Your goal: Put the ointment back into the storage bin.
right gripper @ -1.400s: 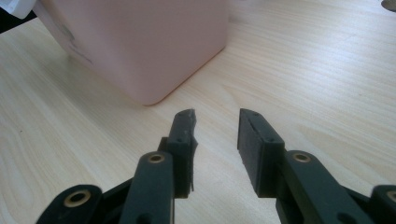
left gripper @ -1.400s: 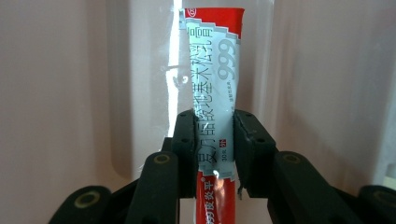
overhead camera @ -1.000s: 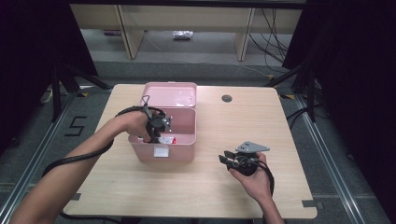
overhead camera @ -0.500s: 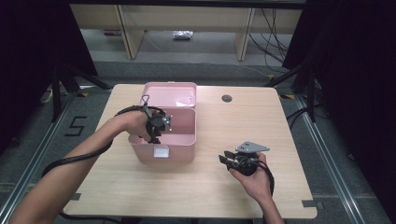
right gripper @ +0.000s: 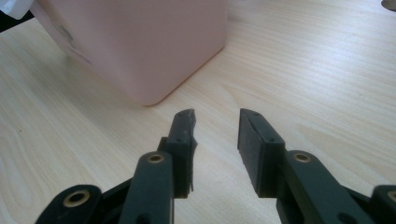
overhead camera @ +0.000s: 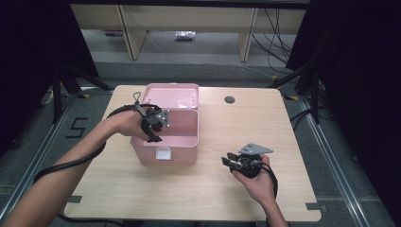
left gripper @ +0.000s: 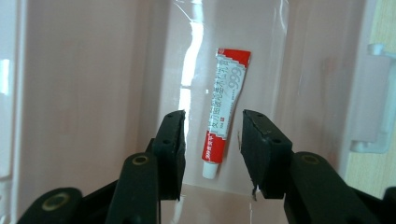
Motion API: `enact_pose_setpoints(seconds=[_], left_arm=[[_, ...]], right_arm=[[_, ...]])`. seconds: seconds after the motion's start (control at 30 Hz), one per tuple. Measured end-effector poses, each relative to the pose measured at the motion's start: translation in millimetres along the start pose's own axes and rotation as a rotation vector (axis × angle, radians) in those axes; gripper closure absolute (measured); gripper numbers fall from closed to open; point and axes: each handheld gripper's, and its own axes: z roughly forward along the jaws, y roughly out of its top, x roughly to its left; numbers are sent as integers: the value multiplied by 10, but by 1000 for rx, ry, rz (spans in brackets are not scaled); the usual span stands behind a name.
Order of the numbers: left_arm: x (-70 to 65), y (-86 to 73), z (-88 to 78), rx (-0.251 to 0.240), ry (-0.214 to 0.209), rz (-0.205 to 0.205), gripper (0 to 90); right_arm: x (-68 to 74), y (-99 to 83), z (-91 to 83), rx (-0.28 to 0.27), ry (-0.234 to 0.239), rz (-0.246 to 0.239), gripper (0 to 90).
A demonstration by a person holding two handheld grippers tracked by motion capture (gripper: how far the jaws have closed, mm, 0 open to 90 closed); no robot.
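A pink box (overhead camera: pixel 182 151) stands open on the table's left half, its lid (overhead camera: pixel 172 97) tipped back. My left gripper (overhead camera: pixel 153 135) hangs over the box's inside, pointing down. In the left gripper view a red and white tube (left gripper: pixel 224 107) lies flat on the box floor (left gripper: pixel 84 93), below the gap of my left gripper (left gripper: pixel 212 121). Its jaws have just been opening and do not touch the tube. My right gripper (overhead camera: pixel 227 161) rests on the table to the right of the box (right gripper: pixel 140 46). That gripper (right gripper: pixel 215 116) is open with nothing between its jaws.
A white latch (overhead camera: pixel 163 152) sits on the box's front wall. A round dark hole (overhead camera: pixel 230 100) marks the wooden table (overhead camera: pixel 293 127) near its far edge. Cables trail from both grippers towards the near edge. Shelf legs stand on the floor beyond the table.
The left gripper's jaws have spread wider over the box. A red and white bit seen by that gripper a second ago is out of sight in the high view. The right hand has kept still.
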Motion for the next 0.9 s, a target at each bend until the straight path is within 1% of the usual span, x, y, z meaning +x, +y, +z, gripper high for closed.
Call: enact_pose_setpoints(seconds=[0.07, 0.1, 0.17, 0.2, 0.23, 0.3, 0.33, 0.37, 0.4, 0.43, 0.47, 0.5, 0.53, 0.57, 0.6, 0.63, 0.67, 0.7, 0.73, 0.77, 0.8, 0.83, 0.87, 0.9], left_arm=[[-19, -28, -25, -19, 7, -16, 583], [-24, -44, -41, -23, 14, -13, 579], [-43, -69, -55, -43, 23, -27, 563], [-53, -82, -67, -52, 25, -34, 562], [-65, -98, -82, -64, 26, -45, 556], [-82, -127, -106, -91, 36, -59, 550], [-88, -133, -110, -97, 39, -64, 545], [-100, -147, -117, -115, 46, -73, 541], [-109, -163, -130, -130, 47, -78, 535], [-119, -179, -145, -139, 50, -86, 533], [-127, -190, -150, -153, 52, -98, 530], [-132, -205, -160, -162, 58, -101, 528], [-147, -223, -158, -191, 60, -126, 522], [-149, -236, -170, -196, 64, -125, 518], [-168, -251, -163, -230, 64, -155, 513], [-157, -267, -176, -235, 68, -145, 506], [-156, -286, -183, -255, 71, -162, 495], [-143, -307, -200, -264, 73, -161, 489], [-146, -328, -204, -295, 92, -189, 482], [-137, -349, -210, -314, 90, -208, 470], [-125, -377, -225, -336, 101, -227, 463], [-122, -395, -222, -357, 103, -248, 460], [-111, -414, -228, -368, 109, -262, 454], [-98, -428, -231, -380, 117, -271, 450]], right_arm=[[7, 3, -2, 1, 1, 8, 671], [8, 5, -2, 1, 0, 8, 671], [8, 10, -4, 0, -1, 10, 670], [10, 13, -13, 6, -9, 11, 670], [4, 16, -18, 4, -18, 0, 669], [8, 20, -21, 7, -13, 13, 668], [23, 19, -26, 11, -14, 38, 667], [14, 18, -7, -5, -1, 28, 666], [3, 25, -7, -2, 6, 9, 664], [21, 27, -27, 7, -11, 33, 664], [0, 33, -27, -3, -22, 1, 663], [22, 33, -31, 7, -11, 35, 663], [2, 38, -32, -1, -22, 7, 662], [5, 40, -23, -10, -12, 17, 662], [3, 43, -23, -11, -12, 11, 661], [21, 45, -31, -4, -12, 36, 661], [11, 50, -21, -16, -4, 26, 660], [15, 60, -27, -6, -7, 25, 660], [12, 70, -30, -7, -10, 15, 660], [13, 77, -19, -13, 2, 13, 660], [19, 85, -21, -15, 0, 17, 660], [18, 96, -18, -19, -11, 1, 660], [35, 99, -7, -19, 0, 22, 660], [35, 107, -5, -16, 6, 27, 660]])
